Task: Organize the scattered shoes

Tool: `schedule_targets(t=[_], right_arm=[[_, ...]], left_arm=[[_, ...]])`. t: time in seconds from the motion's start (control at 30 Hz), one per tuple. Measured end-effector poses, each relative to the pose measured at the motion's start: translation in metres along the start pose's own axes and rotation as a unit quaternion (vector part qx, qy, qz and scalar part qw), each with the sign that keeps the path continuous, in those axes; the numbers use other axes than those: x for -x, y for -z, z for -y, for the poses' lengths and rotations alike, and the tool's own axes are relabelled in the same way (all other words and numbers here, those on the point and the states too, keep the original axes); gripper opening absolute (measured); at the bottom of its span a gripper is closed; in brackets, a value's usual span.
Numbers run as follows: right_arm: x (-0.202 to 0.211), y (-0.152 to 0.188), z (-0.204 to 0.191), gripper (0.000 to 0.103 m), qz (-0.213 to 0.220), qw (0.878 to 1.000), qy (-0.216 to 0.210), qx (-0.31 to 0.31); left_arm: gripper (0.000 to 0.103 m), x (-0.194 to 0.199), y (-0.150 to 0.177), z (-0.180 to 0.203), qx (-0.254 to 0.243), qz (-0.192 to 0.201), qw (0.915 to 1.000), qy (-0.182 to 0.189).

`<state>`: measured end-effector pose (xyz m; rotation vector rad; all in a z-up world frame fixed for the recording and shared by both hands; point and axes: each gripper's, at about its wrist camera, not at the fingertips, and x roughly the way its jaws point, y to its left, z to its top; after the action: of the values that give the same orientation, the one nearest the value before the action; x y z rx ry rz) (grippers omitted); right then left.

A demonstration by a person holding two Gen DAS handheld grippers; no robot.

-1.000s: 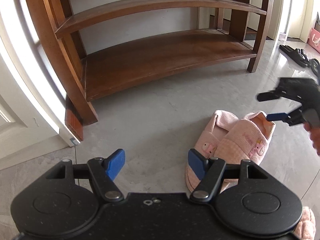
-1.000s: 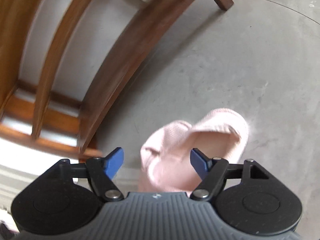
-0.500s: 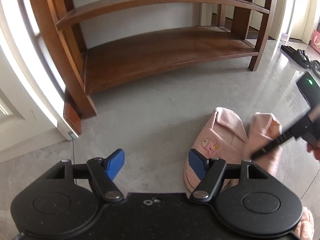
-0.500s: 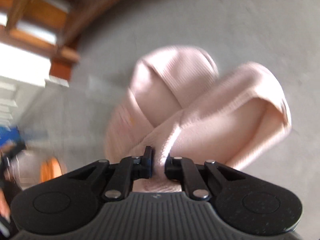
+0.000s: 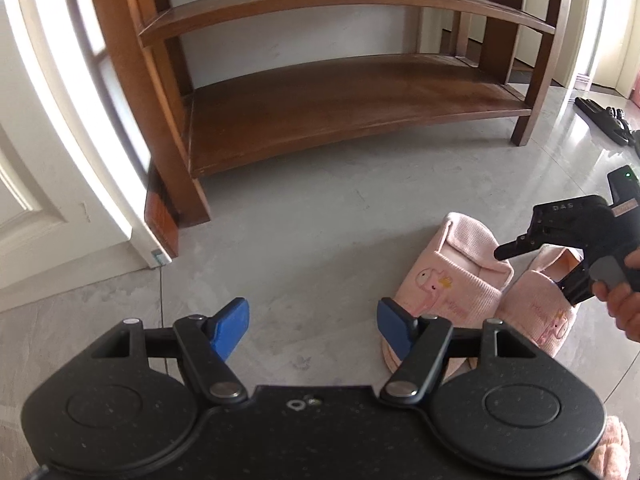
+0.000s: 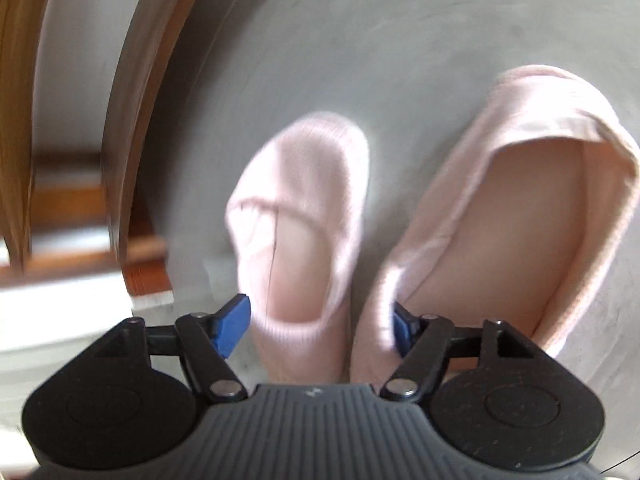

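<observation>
Two pink knitted slippers lie side by side on the grey floor, the left slipper [image 5: 448, 280] and the right slipper [image 5: 540, 312]. My left gripper [image 5: 312, 330] hangs open over bare floor just left of them, holding nothing. My right gripper [image 5: 540, 270], held by a hand [image 5: 624, 308], reaches down onto the pair. In the right wrist view its jaws are opening around the left slipper's heel [image 6: 300, 240] and the near wall of the right slipper [image 6: 500, 200]. One finger sits inside the right slipper's mouth. The pads of the right gripper [image 6: 318, 326] do not press.
A dark wooden shoe rack [image 5: 340, 112] with two bare shelves stands against the wall ahead. A white door frame [image 5: 60, 160] runs along the left. Black sandals [image 5: 600, 120] lie far right. Something pink and fluffy [image 5: 612, 448] shows at the bottom right corner.
The right gripper shut on slipper fabric half a second ago and now stands open again, lower. The right slipper, which lay across the left one, now lies beside it. The left gripper stayed put.
</observation>
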<state>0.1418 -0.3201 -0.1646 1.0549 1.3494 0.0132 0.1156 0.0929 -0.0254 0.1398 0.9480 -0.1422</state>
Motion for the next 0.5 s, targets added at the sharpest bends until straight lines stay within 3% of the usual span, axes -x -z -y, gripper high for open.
schedule_targets(t=[0.07, 0.13, 0.2, 0.23, 0.27, 0.33, 0.37, 0.43, 0.5], right_arm=[[-0.01, 0.001, -0.012, 0.085, -0.008, 1.0, 0.007, 0.029], [-0.018, 0.004, -0.027, 0.08, -0.02, 0.997, 0.019, 0.069], [-0.032, 0.017, -0.046, 0.039, -0.048, 0.99, 0.028, 0.134], [-0.036, 0.022, -0.049, 0.024, -0.063, 0.986, 0.022, 0.154], [-0.044, 0.03, -0.05, 0.014, -0.094, 0.978, 0.012, 0.184], [-0.049, 0.041, -0.051, 0.012, -0.11, 0.97, 0.003, 0.219], [-0.049, 0.054, -0.057, 0.012, -0.11, 0.955, 0.015, 0.275], [-0.044, 0.084, -0.076, 0.012, -0.087, 0.904, 0.035, 0.418], [-0.043, 0.092, -0.073, 0.013, -0.083, 0.894, 0.028, 0.439]], left_arm=[[0.071, 0.0, 0.0, 0.0, 0.002, 0.0, 1.0, 0.002], [0.071, 0.0, -0.001, 0.0, 0.002, 0.001, 1.0, 0.004], [0.071, 0.002, -0.001, 0.0, 0.002, 0.002, 1.0, 0.007], [0.071, 0.003, 0.0, 0.0, 0.002, 0.003, 1.0, 0.009], [0.071, 0.005, 0.0, 0.0, 0.001, 0.006, 0.9999, 0.009], [0.071, 0.006, 0.0, -0.002, 0.003, 0.008, 0.9999, 0.009], [0.071, 0.006, 0.0, -0.005, 0.009, 0.008, 0.9999, 0.007], [0.071, 0.005, 0.001, -0.01, 0.019, 0.006, 0.9998, 0.001], [0.071, 0.004, 0.001, -0.015, 0.03, 0.002, 0.9995, 0.001]])
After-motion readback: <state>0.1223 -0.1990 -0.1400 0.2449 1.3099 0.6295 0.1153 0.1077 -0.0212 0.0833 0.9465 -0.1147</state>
